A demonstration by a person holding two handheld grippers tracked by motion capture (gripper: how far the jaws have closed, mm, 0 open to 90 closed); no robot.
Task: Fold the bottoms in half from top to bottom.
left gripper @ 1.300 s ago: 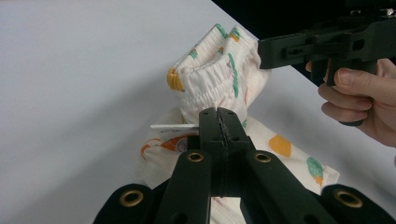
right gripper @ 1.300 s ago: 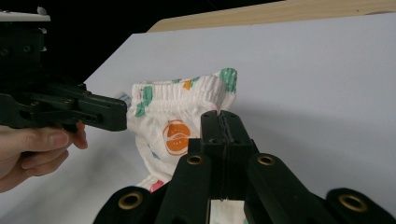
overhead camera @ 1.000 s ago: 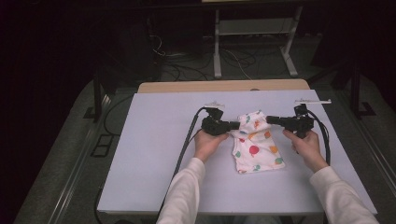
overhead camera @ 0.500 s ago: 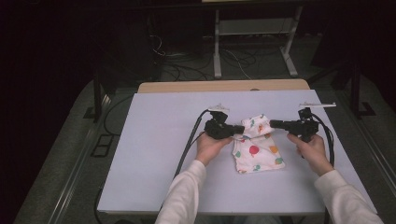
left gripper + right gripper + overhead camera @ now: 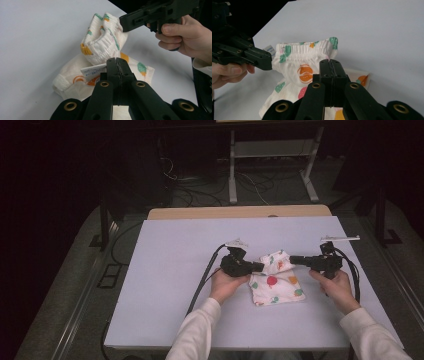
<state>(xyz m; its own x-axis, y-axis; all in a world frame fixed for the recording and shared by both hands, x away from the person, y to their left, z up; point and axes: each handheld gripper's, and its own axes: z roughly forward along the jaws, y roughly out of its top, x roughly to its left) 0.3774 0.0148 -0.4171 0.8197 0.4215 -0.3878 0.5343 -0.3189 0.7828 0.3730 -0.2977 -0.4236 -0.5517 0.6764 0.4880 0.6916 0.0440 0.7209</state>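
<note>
Item: printed shorts on white table, waistband lifted. Left gripper and right gripper, jaws pressed together, each pinching the waistband. Open table left and far.

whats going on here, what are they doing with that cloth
A person at a table holds a two-jaw gripper in each hand. The left gripper and right gripper are both shut on the elastic waistband of small printed shorts, one at each side. The waistband end is lifted; the rest lies on the table.
</note>
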